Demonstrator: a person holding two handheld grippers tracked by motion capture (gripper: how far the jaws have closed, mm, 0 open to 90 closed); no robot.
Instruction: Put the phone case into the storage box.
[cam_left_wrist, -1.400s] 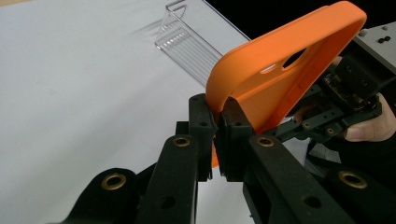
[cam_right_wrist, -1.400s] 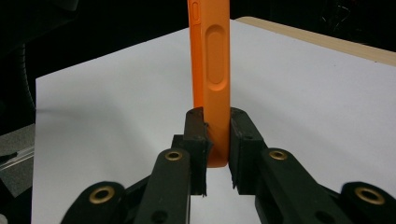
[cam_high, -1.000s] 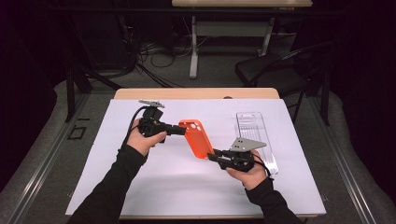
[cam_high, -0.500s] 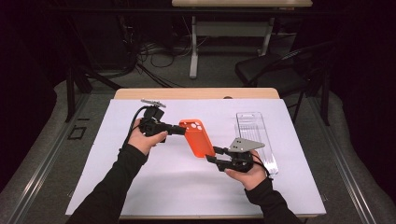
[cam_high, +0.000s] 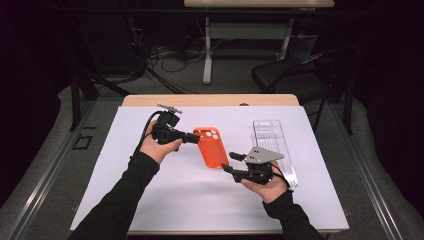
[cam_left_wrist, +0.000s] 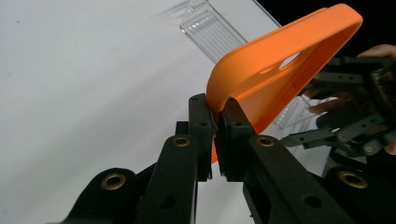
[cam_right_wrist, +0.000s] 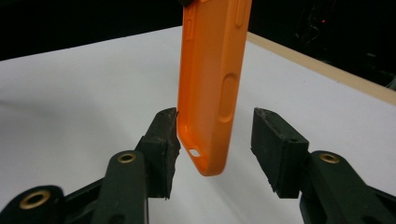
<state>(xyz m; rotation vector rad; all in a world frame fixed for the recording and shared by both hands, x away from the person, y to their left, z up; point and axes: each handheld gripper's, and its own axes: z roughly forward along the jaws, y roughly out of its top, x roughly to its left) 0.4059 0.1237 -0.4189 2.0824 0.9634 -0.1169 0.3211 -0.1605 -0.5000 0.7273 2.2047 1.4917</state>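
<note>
High view: left gripper (cam_high: 189, 136) clamping the top end of the orange phone case (cam_high: 211, 147), holding it off the white table (cam_high: 175, 190); long axis running down toward the right gripper (cam_high: 230, 162).

Left gripper view: pinching the case rim.

Right gripper view: having just been opening; case's bottom end hanging between the pads, unpressed.
</note>
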